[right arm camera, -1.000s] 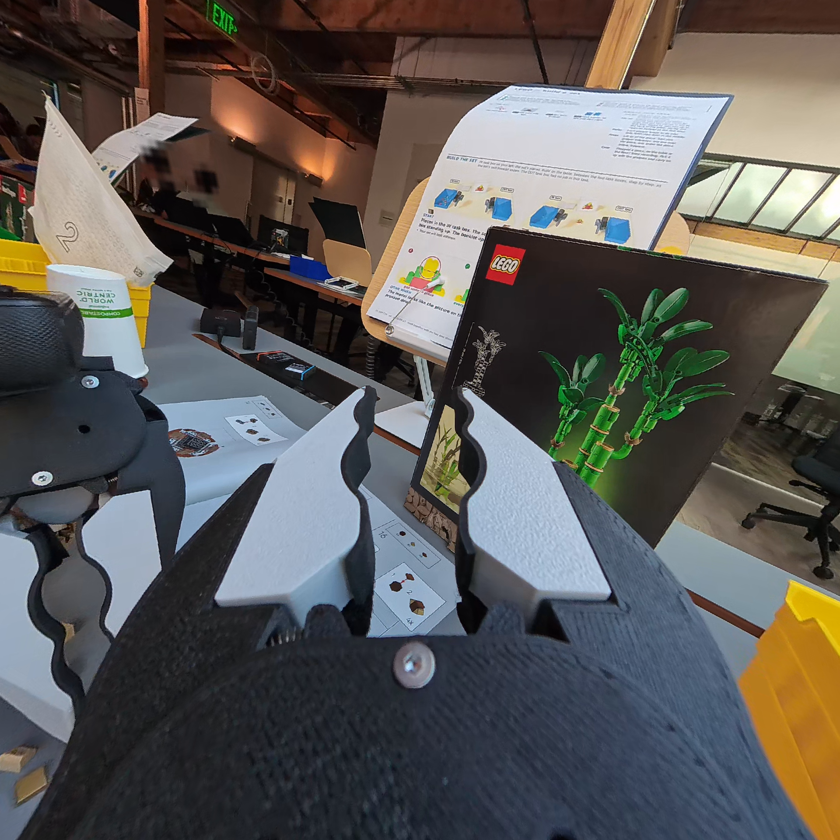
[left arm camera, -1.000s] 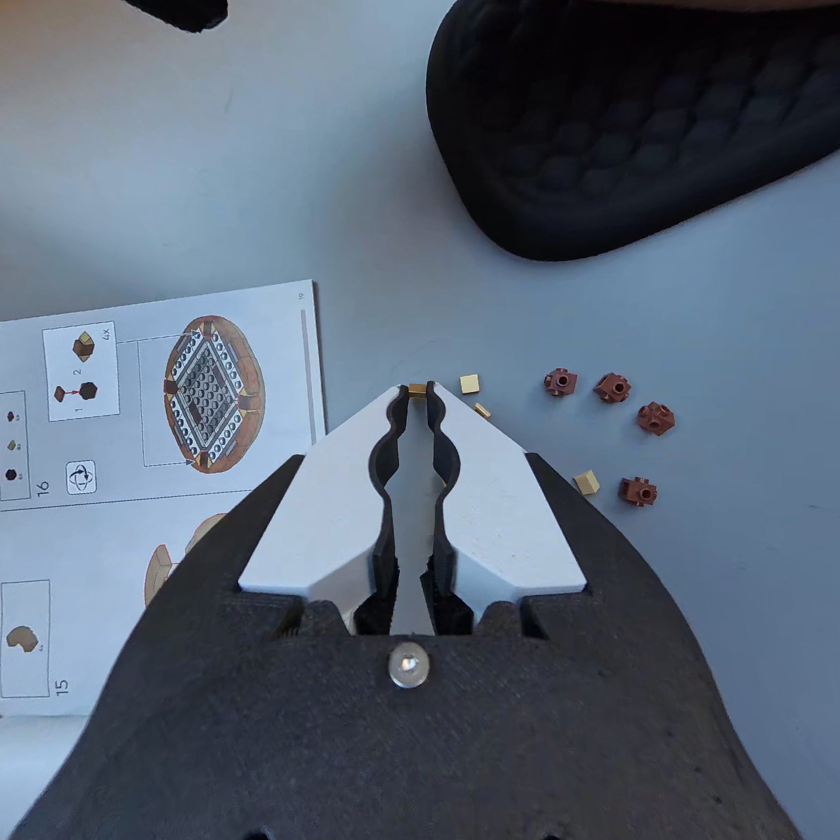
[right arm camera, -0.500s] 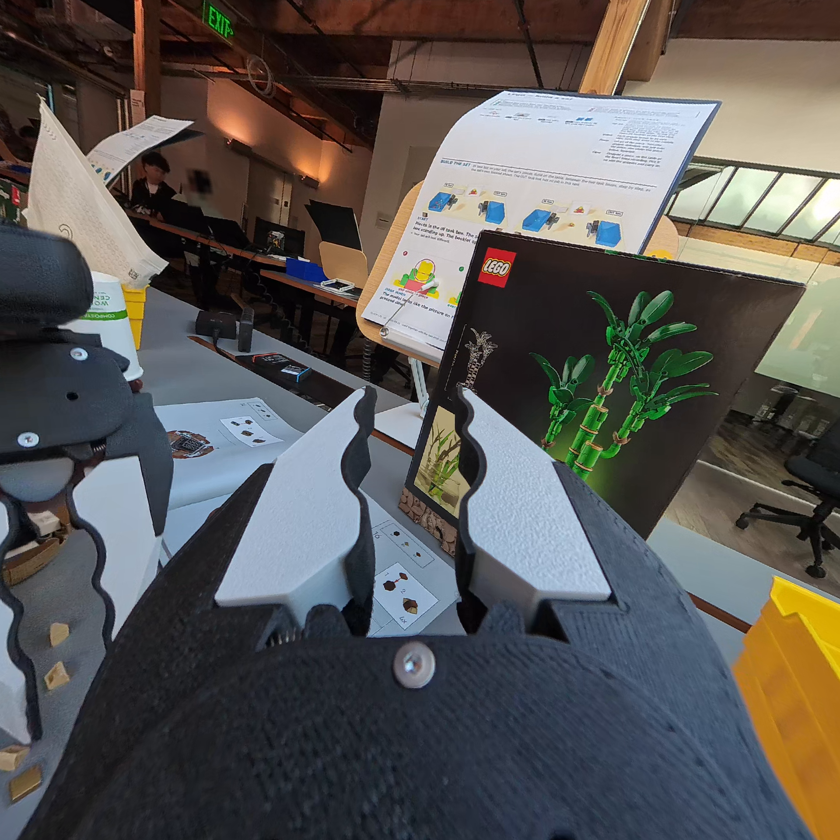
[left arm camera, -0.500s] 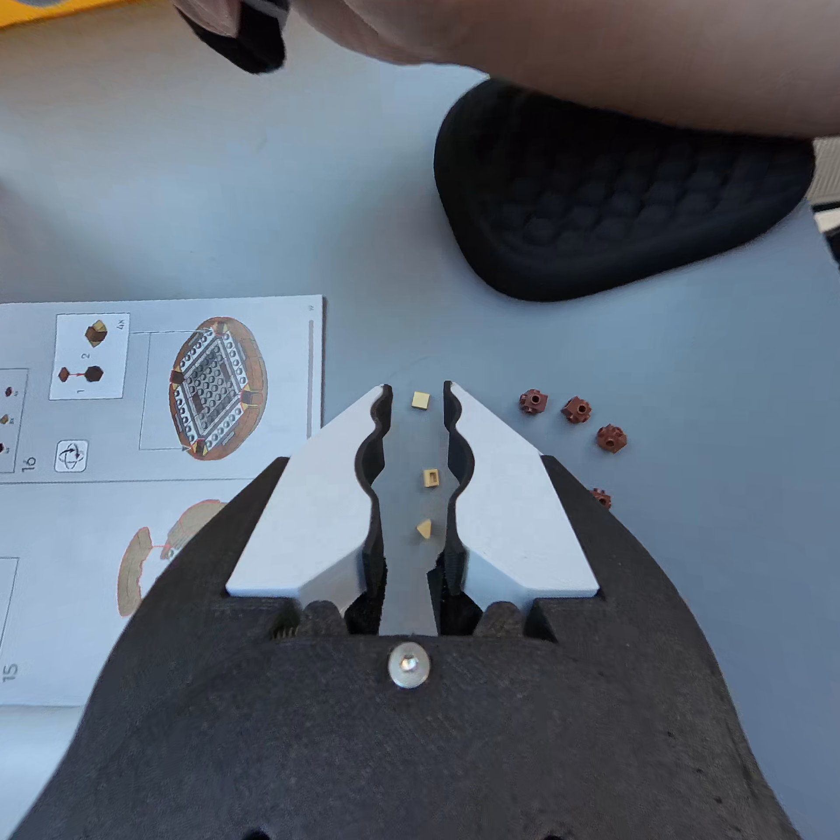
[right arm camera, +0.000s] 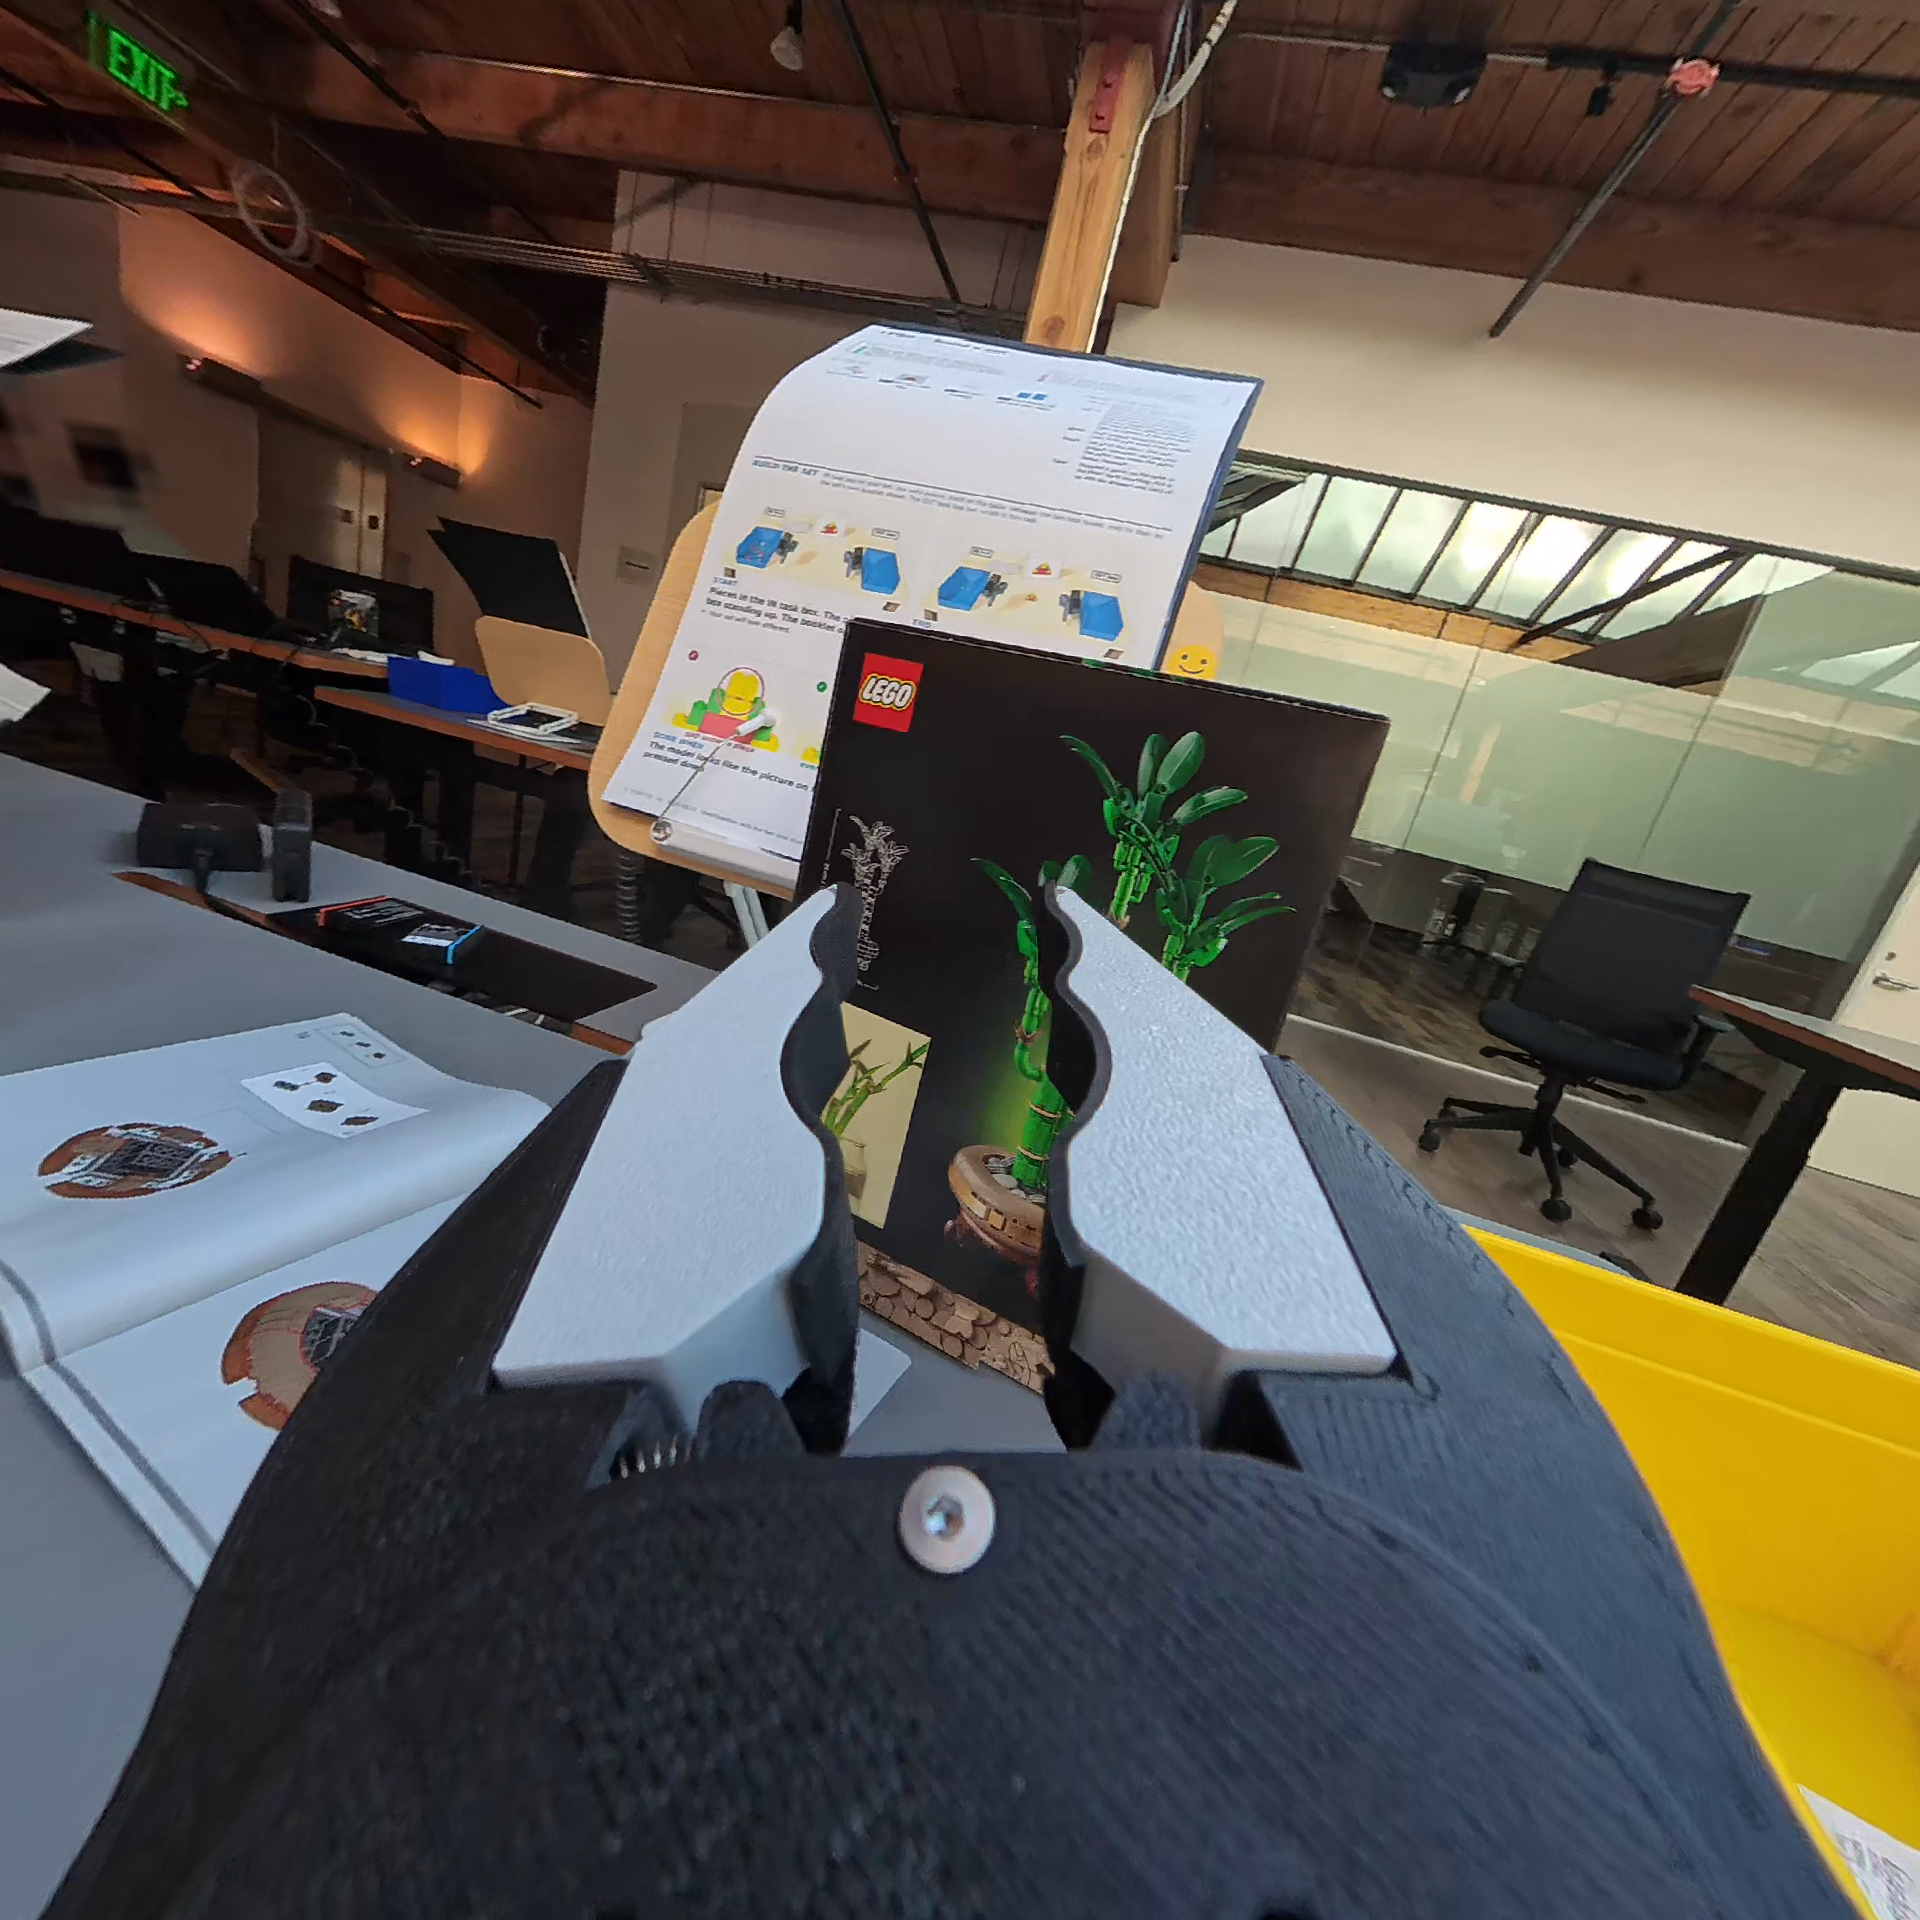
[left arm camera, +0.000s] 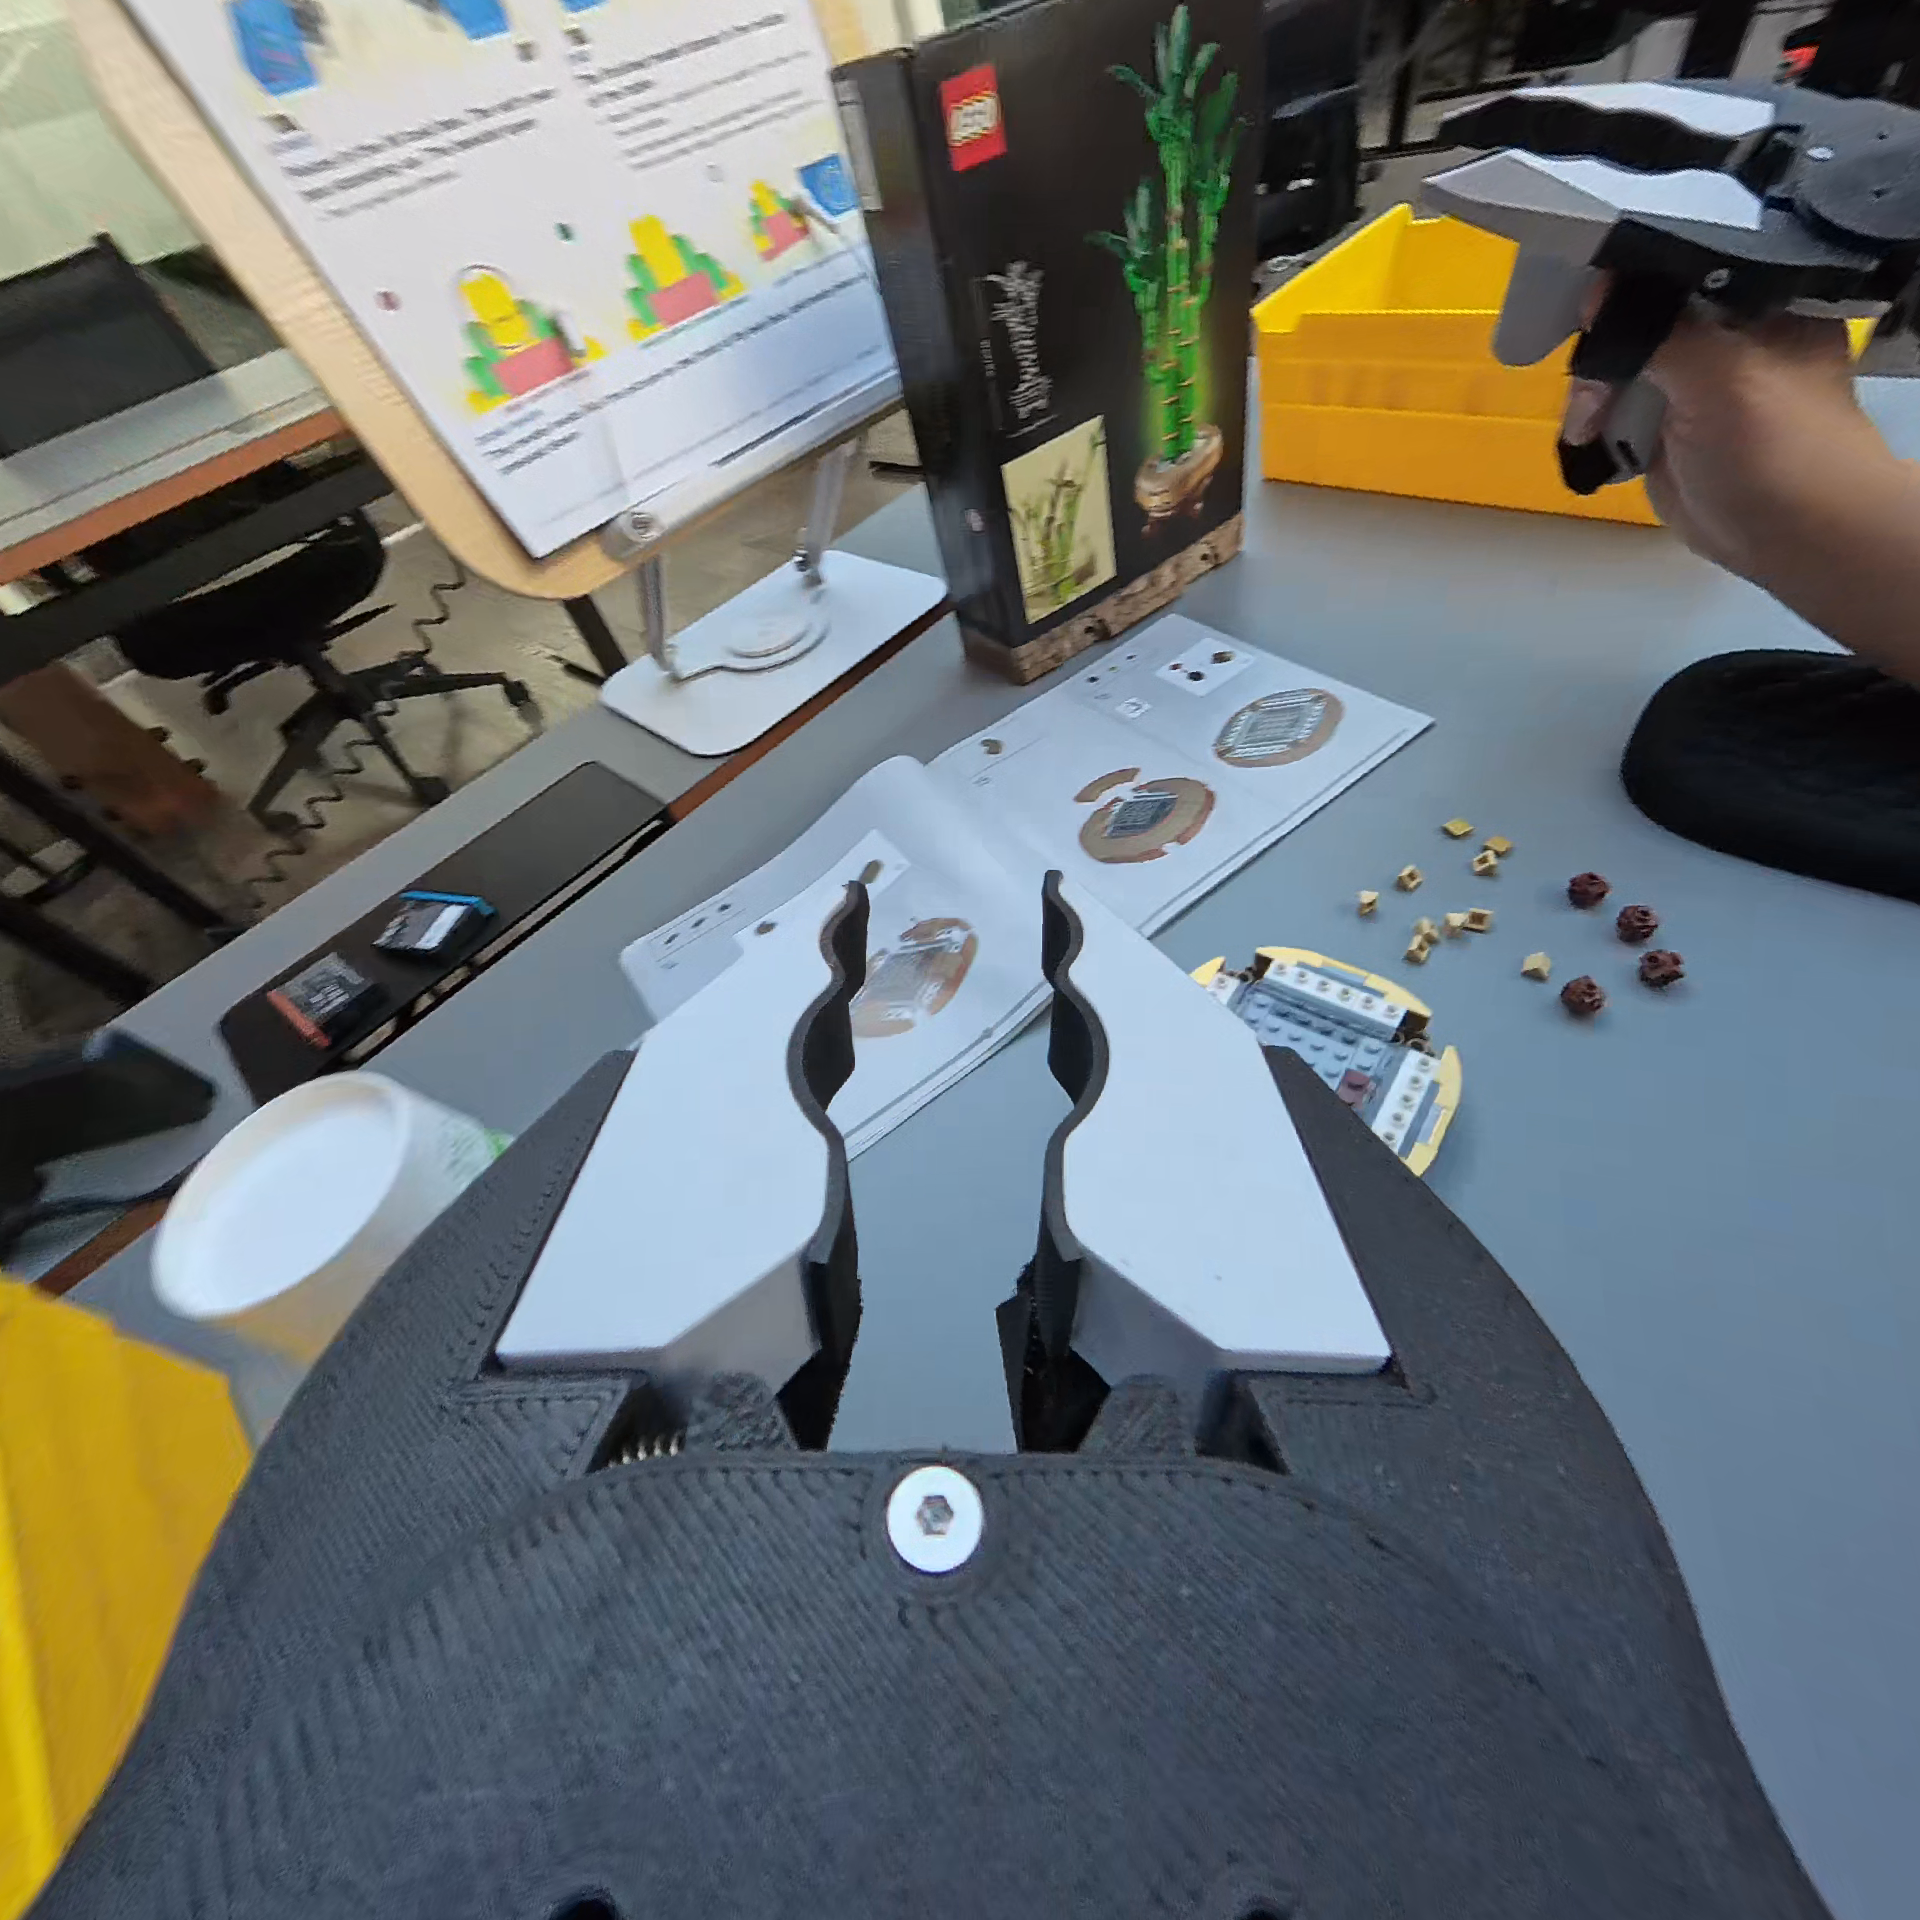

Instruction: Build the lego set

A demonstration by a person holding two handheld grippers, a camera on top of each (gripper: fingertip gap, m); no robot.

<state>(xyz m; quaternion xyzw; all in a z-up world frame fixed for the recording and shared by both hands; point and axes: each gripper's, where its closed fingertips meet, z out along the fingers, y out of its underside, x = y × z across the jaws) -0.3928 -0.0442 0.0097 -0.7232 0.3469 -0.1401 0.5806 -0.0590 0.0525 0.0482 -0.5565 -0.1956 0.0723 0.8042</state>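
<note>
Yellow plastic of a bin (left arm camera: 73,1538) fills the far left edge of the left wrist view, with a white paper cup (left arm camera: 291,1195) just beside it on the grey surface (left arm camera: 1558,1299). The left tongs (left arm camera: 951,899) hang above the surface with their jaws apart and nothing between them. Beyond their tips lies an open booklet (left arm camera: 1049,831), and behind it stands the black set box (left arm camera: 1081,343), upright beside a sheet on a stand (left arm camera: 561,229). Right of the tongs, the round base build (left arm camera: 1340,1029) sits on the surface, partly hidden by the right finger. Further right lie scattered tan pieces (left arm camera: 1455,914) and four brown studs (left arm camera: 1621,956), near a black pad (left arm camera: 1787,769). At top right a hand (left arm camera: 1766,457) holds the right tongs (left arm camera: 1475,145) high above a second yellow bin (left arm camera: 1413,416).

From the right wrist view, the right tongs (right arm camera: 945,899) are empty too, jaws parted, pointed at the box (right arm camera: 1091,935).
</note>
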